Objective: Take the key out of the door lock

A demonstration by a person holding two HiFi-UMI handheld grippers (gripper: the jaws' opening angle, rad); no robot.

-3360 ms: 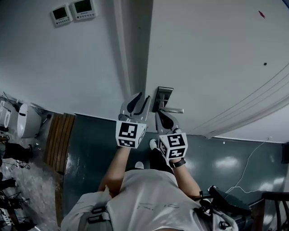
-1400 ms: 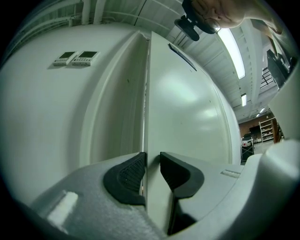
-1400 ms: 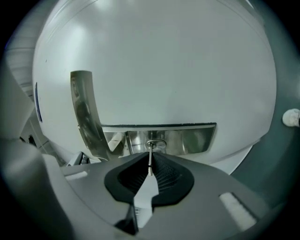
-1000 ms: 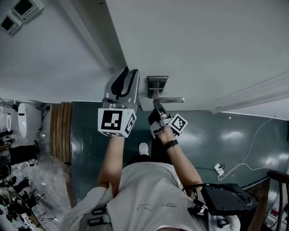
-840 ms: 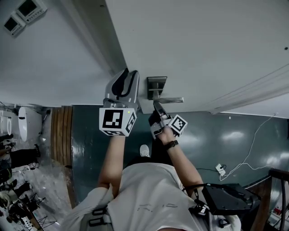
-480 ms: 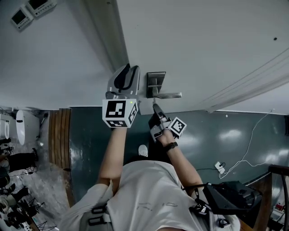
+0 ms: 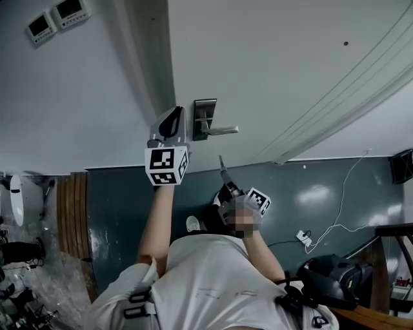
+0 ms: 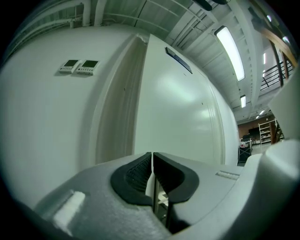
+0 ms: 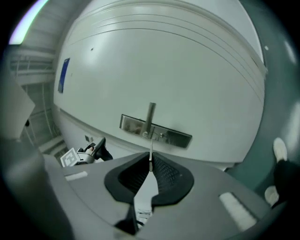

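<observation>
The steel lock plate [image 7: 204, 118] with its lever handle [image 7: 222, 131] sits on the white door [image 7: 271, 58]. My right gripper [image 7: 222, 167] is held back from the door, off the lock, shut on the key [image 9: 150, 156], whose thin blade sticks out between the pads and points at the lock plate [image 9: 157, 131] and handle [image 9: 150, 116]. My left gripper [image 7: 169, 117] stays level by the door's edge, left of the plate. Its jaws have just been closing and now meet, with nothing between them [image 8: 153, 160].
The door frame [image 7: 151, 64] runs left of the lock. Two wall control panels [image 7: 55, 19] hang further left. On the dark floor lie a white cable [image 7: 342, 206], wooden boards [image 7: 68, 206] and a dark bag [image 7: 329, 274].
My right gripper has drawn back from the lock toward the person, taking the key with it. The left gripper's jaws have gone from wide apart to closed beside the door's edge.
</observation>
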